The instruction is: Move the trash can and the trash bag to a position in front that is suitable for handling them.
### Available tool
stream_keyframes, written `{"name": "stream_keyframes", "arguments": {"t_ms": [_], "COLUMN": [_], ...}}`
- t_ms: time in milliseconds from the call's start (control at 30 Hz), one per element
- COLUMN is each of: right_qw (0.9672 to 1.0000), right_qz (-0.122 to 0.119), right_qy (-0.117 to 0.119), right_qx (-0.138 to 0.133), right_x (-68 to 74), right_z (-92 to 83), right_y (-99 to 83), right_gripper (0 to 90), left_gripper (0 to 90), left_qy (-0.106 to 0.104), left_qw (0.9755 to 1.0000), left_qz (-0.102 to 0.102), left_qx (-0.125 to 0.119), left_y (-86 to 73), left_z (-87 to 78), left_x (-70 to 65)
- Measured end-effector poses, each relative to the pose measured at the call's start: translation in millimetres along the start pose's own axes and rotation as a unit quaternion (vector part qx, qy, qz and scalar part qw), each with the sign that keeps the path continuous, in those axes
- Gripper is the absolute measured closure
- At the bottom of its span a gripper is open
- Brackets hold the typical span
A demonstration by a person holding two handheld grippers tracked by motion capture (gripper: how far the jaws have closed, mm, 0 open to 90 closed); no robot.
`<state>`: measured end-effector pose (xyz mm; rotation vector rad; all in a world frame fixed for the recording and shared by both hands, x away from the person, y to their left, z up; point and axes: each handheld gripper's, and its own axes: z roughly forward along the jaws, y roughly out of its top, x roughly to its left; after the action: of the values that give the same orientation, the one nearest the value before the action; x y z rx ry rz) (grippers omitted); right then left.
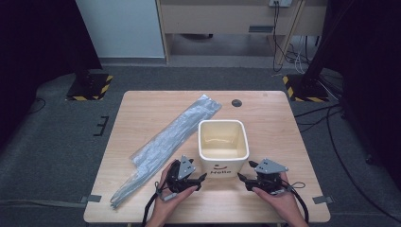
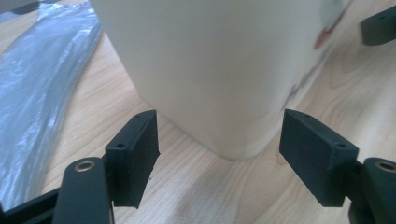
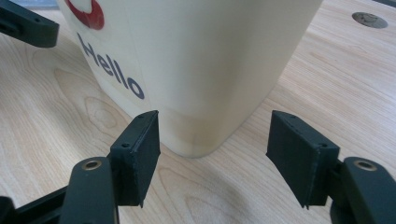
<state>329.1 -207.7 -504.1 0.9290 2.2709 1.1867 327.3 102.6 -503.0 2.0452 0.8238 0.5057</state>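
A cream square bin [image 1: 223,146] marked "Hello" stands upright in the middle of the wooden table [image 1: 142,116]. My left gripper [image 1: 200,181] lies at the bin's near left corner and my right gripper [image 1: 242,180] at its near right corner, each held in a hand. In the left gripper view the bin's corner [image 2: 224,84] stands just beyond my open jaws, not touched by the pads [image 2: 137,154]. The right gripper view has the "Hello" corner [image 3: 196,79] facing my open jaws, clear of the pads [image 3: 144,154]. A clear plastic bag [image 1: 165,142] lies flat and diagonal left of the bin.
A small round metal disc [image 1: 236,102] sits in the tabletop behind the bin. Tape tabs mark the near table corners [image 1: 93,198]. Cables [image 1: 326,118] and stand bases [image 1: 90,87] lie on the grey floor around the table.
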Motion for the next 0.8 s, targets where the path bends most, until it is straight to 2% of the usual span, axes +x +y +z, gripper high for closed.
{"name": "stream_keyframes", "arguments": {"t_ms": [133, 467, 633, 700, 733, 800], "right_qw": [1.0, 0.9998, 0.9993, 0.9992, 0.9988, 0.9989], "right_qz": [0.009, 0.016, 0.031, 0.034, 0.044, 0.041], "right_qy": [0.0, -0.01, -0.017, -0.015, -0.01, -0.014], "right_qx": [-0.001, -0.002, -0.013, -0.013, -0.017, -0.017], "right_x": [-3.0, -8.8, -16.4, -18.9, -24.3, -27.6], "right_z": [-1.5, -2.4, -13.8, -16.7, -23.9, -28.3], "right_y": [-1.3, -2.1, -0.8, -0.4, 2.4, 5.0], "right_gripper": [33.6, 32.5, 29.2, 28.0, 27.6, 27.7], "left_gripper": [27.8, 27.3, 25.2, 24.5, 24.2, 23.6], "left_qy": [-0.005, 0.013, 0.012, 0.012, 0.014, 0.021], "left_qw": [1.0, 0.9998, 0.9999, 0.9999, 0.9998, 0.9996], "left_qz": [-0.001, -0.013, -0.006, -0.005, -0.001, 0.003], "left_qx": [-0.003, -0.002, 0.007, 0.009, 0.011, 0.019], "left_y": [2.6, 5.4, -0.5, -2.2, -3.7, -6.5], "left_z": [3.4, 13.3, 2.0, -0.5, -2.8, -7.3], "left_x": [-1.5, -2.0, -2.9, -3.0, -3.0, -0.5]}}
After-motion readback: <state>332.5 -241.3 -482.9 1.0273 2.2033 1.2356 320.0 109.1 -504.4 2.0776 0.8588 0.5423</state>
